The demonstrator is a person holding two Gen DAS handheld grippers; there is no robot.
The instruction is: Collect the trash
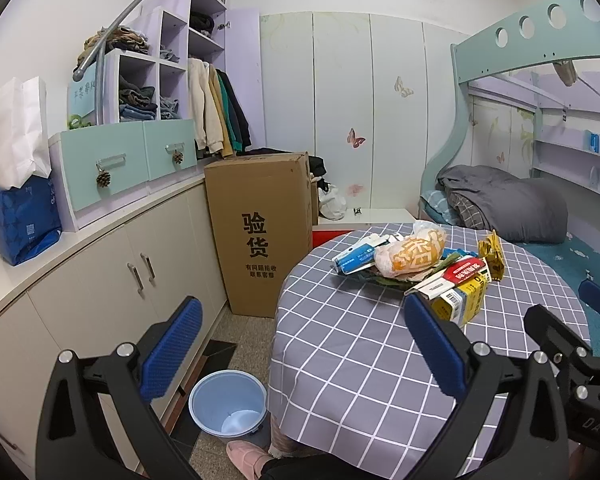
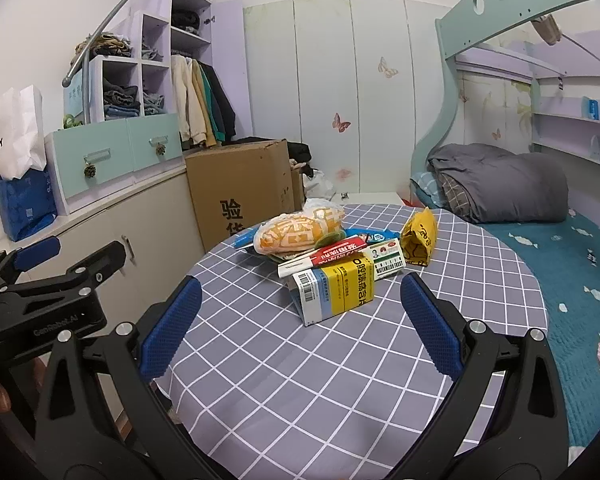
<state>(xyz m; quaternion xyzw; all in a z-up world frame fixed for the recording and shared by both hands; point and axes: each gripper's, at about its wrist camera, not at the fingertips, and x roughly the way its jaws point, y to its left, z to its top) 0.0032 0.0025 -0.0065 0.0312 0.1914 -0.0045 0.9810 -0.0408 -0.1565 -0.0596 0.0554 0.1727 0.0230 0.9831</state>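
Observation:
A heap of trash lies on a round table with a grey checked cloth: a yellow and white carton, a red and white box, an orange printed plastic bag, a yellow crumpled packet and blue wrappers. The heap also shows in the left wrist view. A light blue bin stands on the floor at the table's left. My left gripper is open and empty over the table's left edge. My right gripper is open and empty, just short of the carton.
A tall cardboard box stands behind the bin, beside low white cabinets. A bunk bed with a grey quilt lies right of the table. A pink slipper is at the table's foot. The left gripper shows in the right view.

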